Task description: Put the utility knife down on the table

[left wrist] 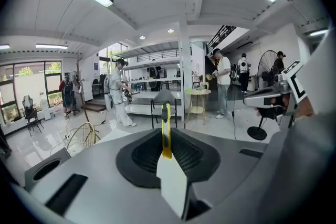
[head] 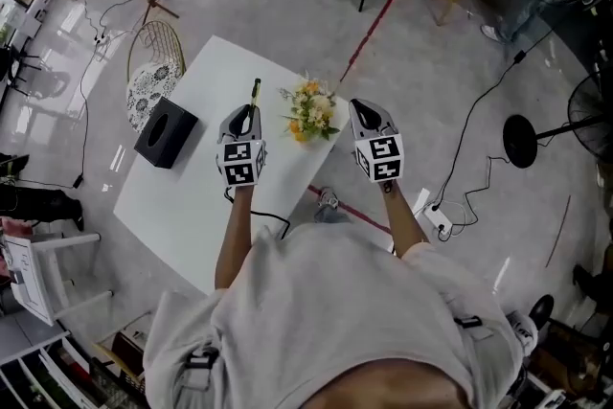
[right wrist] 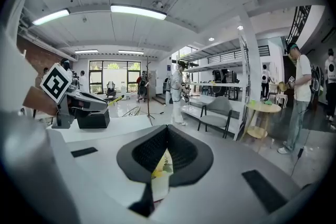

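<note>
Only the front of the yellow utility knife [head: 256, 93] pokes out. Its back end is hidden in the left gripper's [head: 246, 115] jaws, which squeeze it over the white surface [head: 192, 196]. The right gripper's [head: 369, 117] jaws are pressed together, holding nothing. Flowers [head: 311, 110] and a black box [head: 166, 132] sit on the surface. The floor [head: 431, 62] is grey with a red line.

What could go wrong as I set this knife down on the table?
The utility knife sticks out well past the left gripper, clamped by one end only, so it might pivot or slip. The flowers stand close beside it near the table edge; a sideways sweep could knock them off.
</note>
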The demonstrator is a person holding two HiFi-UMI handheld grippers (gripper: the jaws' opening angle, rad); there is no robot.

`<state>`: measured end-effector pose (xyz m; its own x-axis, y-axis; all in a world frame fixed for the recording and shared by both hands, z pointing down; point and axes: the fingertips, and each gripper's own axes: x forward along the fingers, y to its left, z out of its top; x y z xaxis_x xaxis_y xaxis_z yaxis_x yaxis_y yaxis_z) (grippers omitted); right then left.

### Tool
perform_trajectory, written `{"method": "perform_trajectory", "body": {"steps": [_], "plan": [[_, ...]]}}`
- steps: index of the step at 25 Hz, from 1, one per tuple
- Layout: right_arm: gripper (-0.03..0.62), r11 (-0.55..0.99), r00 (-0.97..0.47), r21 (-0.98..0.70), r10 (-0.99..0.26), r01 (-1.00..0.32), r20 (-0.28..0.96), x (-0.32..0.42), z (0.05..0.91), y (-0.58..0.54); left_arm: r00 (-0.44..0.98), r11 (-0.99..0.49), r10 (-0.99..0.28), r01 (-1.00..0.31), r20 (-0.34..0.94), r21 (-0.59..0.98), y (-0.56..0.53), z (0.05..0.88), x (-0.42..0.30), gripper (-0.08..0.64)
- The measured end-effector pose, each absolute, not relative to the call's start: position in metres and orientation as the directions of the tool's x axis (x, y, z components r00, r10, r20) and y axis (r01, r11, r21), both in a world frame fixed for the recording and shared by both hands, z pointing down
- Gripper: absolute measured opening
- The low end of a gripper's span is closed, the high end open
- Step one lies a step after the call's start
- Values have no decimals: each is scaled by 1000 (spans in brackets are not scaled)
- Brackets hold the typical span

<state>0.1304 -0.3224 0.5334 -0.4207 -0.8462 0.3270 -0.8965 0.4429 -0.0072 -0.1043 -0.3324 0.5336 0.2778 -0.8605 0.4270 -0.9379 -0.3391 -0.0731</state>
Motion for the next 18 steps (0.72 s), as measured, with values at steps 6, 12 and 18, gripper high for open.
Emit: {"method": "perform_trajectory", "body": {"steps": [6,12,18], "plan": [[32,477,-455,-12,-831,-879,321,135,531,-358,258,-318,-865,-945,430,-74,-363,534,-98,60],[31,502,-483,-33,-809,-864,335,128,539,-374,248,-308,-861,-949,444,-68,-377,540,-98,60],[31,514,-493,-42,-791,-857,363,116,546,-377,254,-309,-847,-950,466,-44,-386,554,-105,60]]}}
